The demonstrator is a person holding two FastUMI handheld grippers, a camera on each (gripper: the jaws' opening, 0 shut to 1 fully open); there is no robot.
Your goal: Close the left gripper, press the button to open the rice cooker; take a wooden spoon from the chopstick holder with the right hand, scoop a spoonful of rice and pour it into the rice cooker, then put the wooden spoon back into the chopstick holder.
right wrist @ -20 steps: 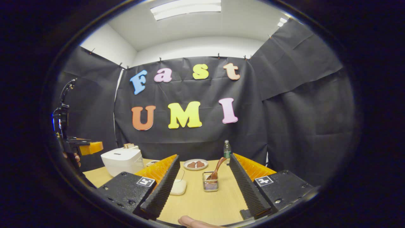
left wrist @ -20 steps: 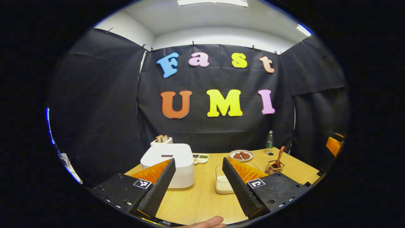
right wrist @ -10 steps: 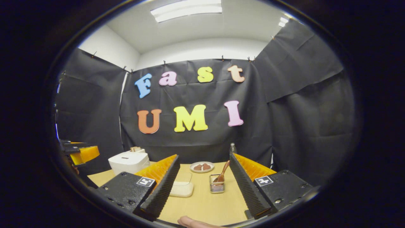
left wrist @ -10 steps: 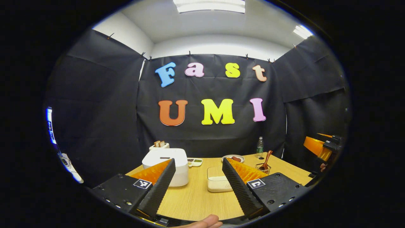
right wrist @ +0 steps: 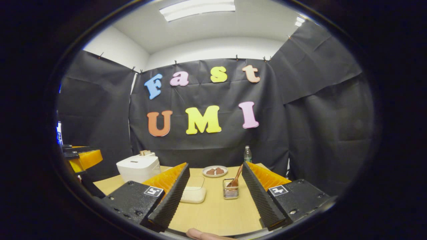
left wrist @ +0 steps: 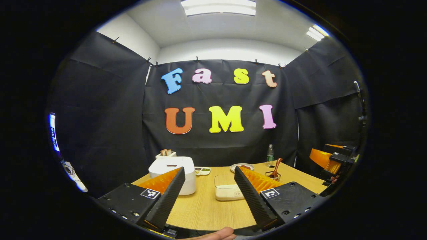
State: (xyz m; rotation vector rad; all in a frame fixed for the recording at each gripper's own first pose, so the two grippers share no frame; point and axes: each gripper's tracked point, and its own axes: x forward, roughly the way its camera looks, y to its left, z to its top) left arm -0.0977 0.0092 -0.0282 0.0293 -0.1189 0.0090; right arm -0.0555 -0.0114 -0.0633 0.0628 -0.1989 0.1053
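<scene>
**Task status: no step completed, both grippers at standby**

While the cooker [left wrist: 172, 170] stood with its lid down on the far left of the table [left wrist: 203, 210], no part of the sequence had been carried out, as far as the two views showed.

Left gripper [left wrist: 208, 190]: its fingers stood wide apart and held nothing. It hung above the near edge of the table, well short of the cooker. The first step required those fingers to be closed, and they were not. The button on the lid was too small to make out with certainty; a dark mark showed on the lid top.

Right gripper [right wrist: 215, 190]: its fingers were likewise spread, with nothing between them. It pointed toward the holder [right wrist: 230, 192], which stood well apart from it near the table's middle.

Spoon [right wrist: 236, 177]: it leaned in the holder, handle up and tilted to the right, untouched.

Rice box [right wrist: 192, 193]: it sat on the table between the cooker and the holder, lid status unclear.

Remaining, by judgement: closing the left fingers, pressing the button, taking the spoon, scooping, pouring into the cooker, and returning the spoon. The whole task was therefore still ahead.
</scene>
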